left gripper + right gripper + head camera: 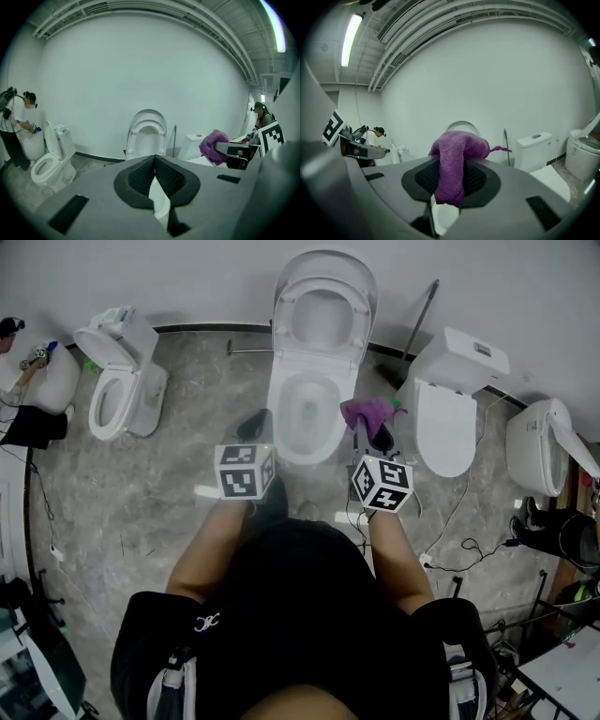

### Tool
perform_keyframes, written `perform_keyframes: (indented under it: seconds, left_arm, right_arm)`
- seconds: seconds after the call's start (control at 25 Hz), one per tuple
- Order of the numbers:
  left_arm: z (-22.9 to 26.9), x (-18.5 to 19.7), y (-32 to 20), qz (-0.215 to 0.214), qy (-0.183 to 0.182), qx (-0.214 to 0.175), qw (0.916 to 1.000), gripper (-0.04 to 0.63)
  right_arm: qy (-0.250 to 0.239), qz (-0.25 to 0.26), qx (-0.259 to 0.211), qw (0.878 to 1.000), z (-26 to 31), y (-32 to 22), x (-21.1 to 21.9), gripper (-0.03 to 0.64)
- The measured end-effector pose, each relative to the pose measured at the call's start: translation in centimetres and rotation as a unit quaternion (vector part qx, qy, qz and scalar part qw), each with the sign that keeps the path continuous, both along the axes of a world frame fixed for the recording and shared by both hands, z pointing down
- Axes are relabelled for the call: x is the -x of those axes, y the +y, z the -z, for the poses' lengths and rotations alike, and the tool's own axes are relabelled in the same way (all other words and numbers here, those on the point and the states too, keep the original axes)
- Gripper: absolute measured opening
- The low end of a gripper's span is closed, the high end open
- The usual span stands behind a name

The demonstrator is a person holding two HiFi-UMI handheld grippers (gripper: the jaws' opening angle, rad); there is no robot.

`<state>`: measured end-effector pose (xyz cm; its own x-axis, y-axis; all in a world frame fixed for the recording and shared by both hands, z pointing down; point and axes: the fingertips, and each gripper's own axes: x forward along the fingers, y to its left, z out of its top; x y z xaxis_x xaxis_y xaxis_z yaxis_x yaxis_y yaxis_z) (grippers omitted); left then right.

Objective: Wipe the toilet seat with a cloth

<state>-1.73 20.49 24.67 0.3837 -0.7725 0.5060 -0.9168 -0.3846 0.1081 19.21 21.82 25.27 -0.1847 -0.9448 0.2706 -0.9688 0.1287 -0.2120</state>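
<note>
The middle toilet stands right in front of me with its seat and lid tipped up against the wall. In the left gripper view the raised seat shows upright beyond the jaws. My left gripper hovers at the bowl's left edge, shut and empty. Over the bowl's right edge my right gripper is shut on a purple cloth. The cloth drapes over and between the pads and hides most of the toilet behind it. The same cloth shows at the right of the left gripper view.
Another toilet stands to the left, where a person works. A closed toilet and a further one stand to the right. A pole leans on the wall. Cables trail over the grey floor.
</note>
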Motion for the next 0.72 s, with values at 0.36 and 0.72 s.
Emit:
perform_keyframes:
  seconds: [0.36,0.72]
  left_arm:
    - [-0.3,0.2,-11.1,-0.033,0.015,-0.008,0.9993,0.008]
    - [-0.9,3.4,-23.9,-0.071,0.025,0.012,0.9971,0.008]
  right_arm:
    - [0.014,-0.028,0.006,0.999,-0.3,-10.4,1.0,0.097]
    - [-0.015,-0.094,0.041,0.995,-2.0,-25.7,2.2,0.097]
